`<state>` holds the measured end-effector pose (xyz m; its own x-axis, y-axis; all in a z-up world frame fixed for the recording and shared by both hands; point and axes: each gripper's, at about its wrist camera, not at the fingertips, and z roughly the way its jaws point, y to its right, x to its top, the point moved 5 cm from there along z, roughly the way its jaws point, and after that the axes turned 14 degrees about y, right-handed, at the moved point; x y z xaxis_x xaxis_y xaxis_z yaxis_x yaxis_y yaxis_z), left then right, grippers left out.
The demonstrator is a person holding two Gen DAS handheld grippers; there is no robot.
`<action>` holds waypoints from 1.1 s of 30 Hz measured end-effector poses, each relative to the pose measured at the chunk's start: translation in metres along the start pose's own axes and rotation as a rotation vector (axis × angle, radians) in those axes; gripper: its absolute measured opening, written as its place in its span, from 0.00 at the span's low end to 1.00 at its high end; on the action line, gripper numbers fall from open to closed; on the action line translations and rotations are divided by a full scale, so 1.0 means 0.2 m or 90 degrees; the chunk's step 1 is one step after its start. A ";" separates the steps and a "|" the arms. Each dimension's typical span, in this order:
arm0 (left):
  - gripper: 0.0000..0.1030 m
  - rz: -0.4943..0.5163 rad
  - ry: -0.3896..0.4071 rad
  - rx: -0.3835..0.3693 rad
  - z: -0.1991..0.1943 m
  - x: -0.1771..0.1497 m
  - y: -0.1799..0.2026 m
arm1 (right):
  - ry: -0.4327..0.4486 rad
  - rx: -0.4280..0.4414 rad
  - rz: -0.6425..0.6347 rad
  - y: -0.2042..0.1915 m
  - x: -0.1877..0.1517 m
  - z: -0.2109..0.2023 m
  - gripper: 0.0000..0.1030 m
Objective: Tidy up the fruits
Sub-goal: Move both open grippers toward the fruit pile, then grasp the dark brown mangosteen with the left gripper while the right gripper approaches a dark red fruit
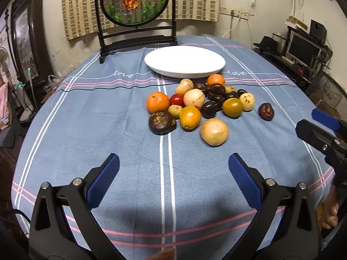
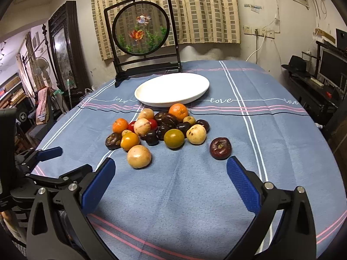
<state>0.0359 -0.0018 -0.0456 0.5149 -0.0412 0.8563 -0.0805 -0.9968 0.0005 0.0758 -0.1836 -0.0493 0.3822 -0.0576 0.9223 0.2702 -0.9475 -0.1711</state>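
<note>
Goldfish screen [image 1: 135, 2] behind white plate [image 1: 184, 61]

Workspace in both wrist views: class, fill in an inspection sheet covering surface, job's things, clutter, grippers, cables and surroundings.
Surface: blue striped tablecloth, lightly creased.
Job's things: white plate, empty; fruit pile in front of it; one dark fruit apart.
Clutter: goldfish screen behind the plate.
Grippers: left gripper open, empty; right gripper open, empty.
Cables: white cable hanging from wall sockets.
Surroundings: curtain, monitor, fan.
</note>
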 end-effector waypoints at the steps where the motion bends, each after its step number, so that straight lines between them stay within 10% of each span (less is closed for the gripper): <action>1: 0.98 0.003 0.001 -0.005 0.00 0.00 0.00 | 0.000 0.005 0.002 0.00 0.00 0.00 0.99; 33: 0.98 -0.005 -0.089 -0.020 0.54 0.04 -0.19 | -0.085 0.028 0.010 0.27 -0.03 0.23 0.99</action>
<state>0.1364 0.0274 -0.0943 0.6291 -0.0442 0.7761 -0.1017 -0.9945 0.0257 0.1280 -0.2208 -0.0808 0.5004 -0.0278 0.8654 0.3004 -0.9318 -0.2036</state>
